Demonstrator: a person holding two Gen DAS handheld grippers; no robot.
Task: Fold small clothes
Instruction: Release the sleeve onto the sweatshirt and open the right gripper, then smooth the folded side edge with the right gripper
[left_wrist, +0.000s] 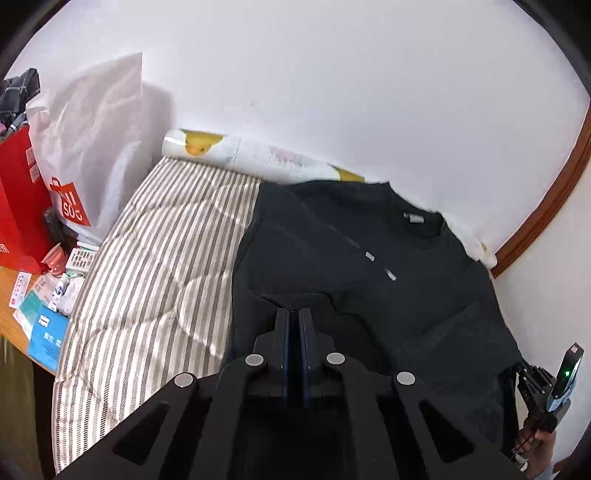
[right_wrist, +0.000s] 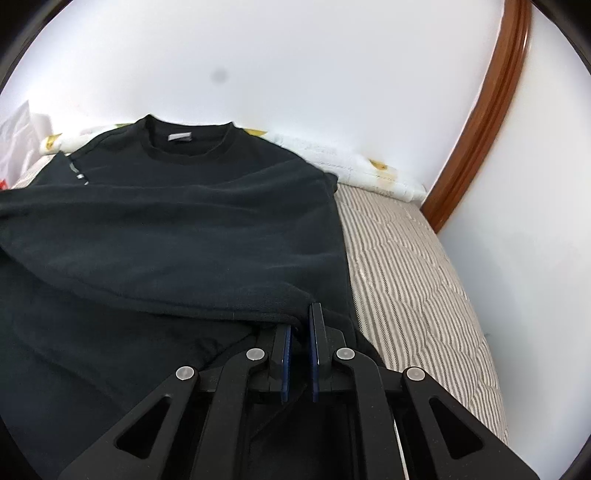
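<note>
A black sweatshirt (left_wrist: 369, 258) lies on the striped bed, collar toward the wall; it also shows in the right wrist view (right_wrist: 166, 229). Its lower part is lifted and folded up over the body. My left gripper (left_wrist: 294, 314) is shut on the sweatshirt's hem fold near its left side. My right gripper (right_wrist: 303, 317) is shut on the hem fold near the right side, cloth pinched between the blue pads. The right gripper's body also shows at the right edge of the left wrist view (left_wrist: 546, 391).
The striped mattress (left_wrist: 155, 266) extends left of the sweatshirt and right of it (right_wrist: 413, 288). A rolled duck-print mat (left_wrist: 258, 153) lies along the wall. A white shopping bag (left_wrist: 92, 147), a red box (left_wrist: 18, 206) and small items crowd a wooden table at left. A wooden bed frame (right_wrist: 487, 96) curves at right.
</note>
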